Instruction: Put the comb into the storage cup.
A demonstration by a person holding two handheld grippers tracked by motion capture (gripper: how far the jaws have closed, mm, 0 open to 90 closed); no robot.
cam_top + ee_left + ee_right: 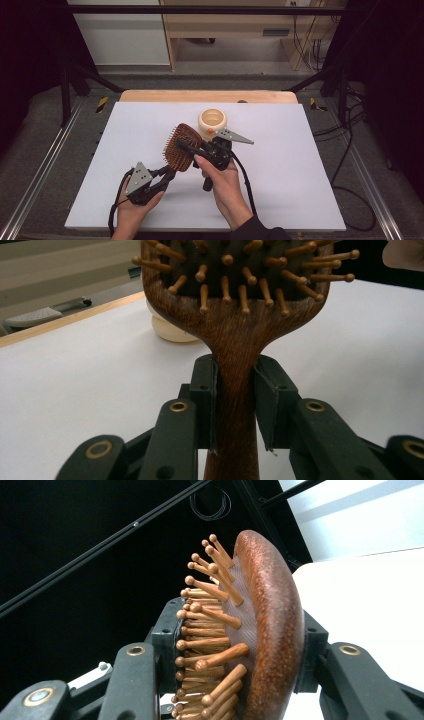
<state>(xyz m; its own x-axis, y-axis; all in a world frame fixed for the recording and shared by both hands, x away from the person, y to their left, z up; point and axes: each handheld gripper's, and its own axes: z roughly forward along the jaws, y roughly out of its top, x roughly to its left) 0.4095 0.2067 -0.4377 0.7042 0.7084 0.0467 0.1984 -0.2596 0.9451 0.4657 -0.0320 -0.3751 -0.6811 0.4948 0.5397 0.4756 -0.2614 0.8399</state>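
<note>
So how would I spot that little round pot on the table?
Start at the white board on the table and find the wooden hairbrush held up near its middle. Just beyond the brush sits the cream pot, the one thing resting on the board, round and open-topped with an orange spot on its side.

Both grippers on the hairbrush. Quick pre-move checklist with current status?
1. Left gripper shut on the hairbrush handle: ok.
2. Right gripper clamped across the brush head, one jaw on the bristles, one on the back: ok.
3. Brush lifted off the white table: ok.
4. Cream cup apart from the brush: cannot tell, they look very close in the high view.
5. Grip firmness on the bristles: cannot tell.
</note>
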